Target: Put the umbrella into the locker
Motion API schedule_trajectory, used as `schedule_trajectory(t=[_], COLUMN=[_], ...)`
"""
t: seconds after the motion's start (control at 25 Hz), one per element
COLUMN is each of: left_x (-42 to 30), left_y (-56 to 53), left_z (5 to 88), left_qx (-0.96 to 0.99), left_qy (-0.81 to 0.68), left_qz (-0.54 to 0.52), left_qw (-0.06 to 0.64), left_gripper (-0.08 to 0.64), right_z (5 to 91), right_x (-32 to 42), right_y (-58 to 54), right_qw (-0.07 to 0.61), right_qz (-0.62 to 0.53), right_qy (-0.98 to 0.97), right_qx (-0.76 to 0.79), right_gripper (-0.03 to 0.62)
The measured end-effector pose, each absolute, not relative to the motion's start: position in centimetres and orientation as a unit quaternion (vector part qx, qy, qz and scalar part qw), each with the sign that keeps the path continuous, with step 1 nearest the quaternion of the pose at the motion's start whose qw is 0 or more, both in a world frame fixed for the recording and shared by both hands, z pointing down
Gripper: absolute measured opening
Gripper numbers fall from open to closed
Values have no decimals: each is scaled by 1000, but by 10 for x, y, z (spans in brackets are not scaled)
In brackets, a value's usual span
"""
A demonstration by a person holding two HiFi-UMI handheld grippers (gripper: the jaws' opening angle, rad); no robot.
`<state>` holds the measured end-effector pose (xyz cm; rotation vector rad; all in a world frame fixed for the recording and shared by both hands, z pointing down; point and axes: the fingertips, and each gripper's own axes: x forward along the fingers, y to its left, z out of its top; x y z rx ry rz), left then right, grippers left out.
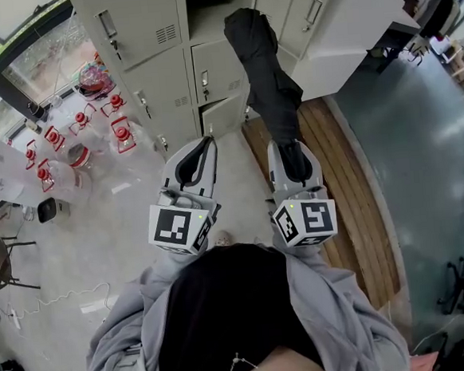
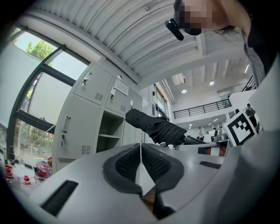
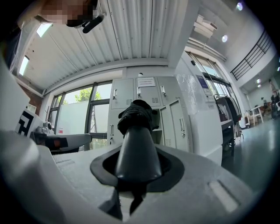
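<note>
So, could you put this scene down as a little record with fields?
Held item: black folded umbrella, pointing toward the lockers
Right gripper: shut on the umbrella's handle
Left gripper: shut, empty
Lockers: grey bank ahead, one compartment open
Umbrella in locker: not yet

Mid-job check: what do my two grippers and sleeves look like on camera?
The left gripper and right gripper are pale grey moulded shells with black textured pads. Each carries a cube with black-and-white square markers. The sleeves are grey, over a black top.
</note>
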<state>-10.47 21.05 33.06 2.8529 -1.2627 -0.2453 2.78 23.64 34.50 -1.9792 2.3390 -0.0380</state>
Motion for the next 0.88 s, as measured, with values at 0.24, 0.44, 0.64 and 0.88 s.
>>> schedule_trajectory(t=[0.24,0.44,0.64,0.88], left_x=[-102,-96,-95,-89], left_y=[194,179,158,111], left_z=[342,339,334,332], left_qx=[915,917,913,907], left_qy=[-396,-392,-397,-409], left_qz=[-74,-75,-87,-94], left_qw=[23,27,20,13], left_gripper=[14,14,14,14], right_z=[352,351,345,335], right_x=[34,35,35,45], right_y=[219,203,178,127], right_qw=[30,29,33,43], right_qz=[-20,-21,-5,5], right_qy=[756,760,769,775], right_qx=[-653,-649,-639,-631], right_gripper=[107,107,107,107])
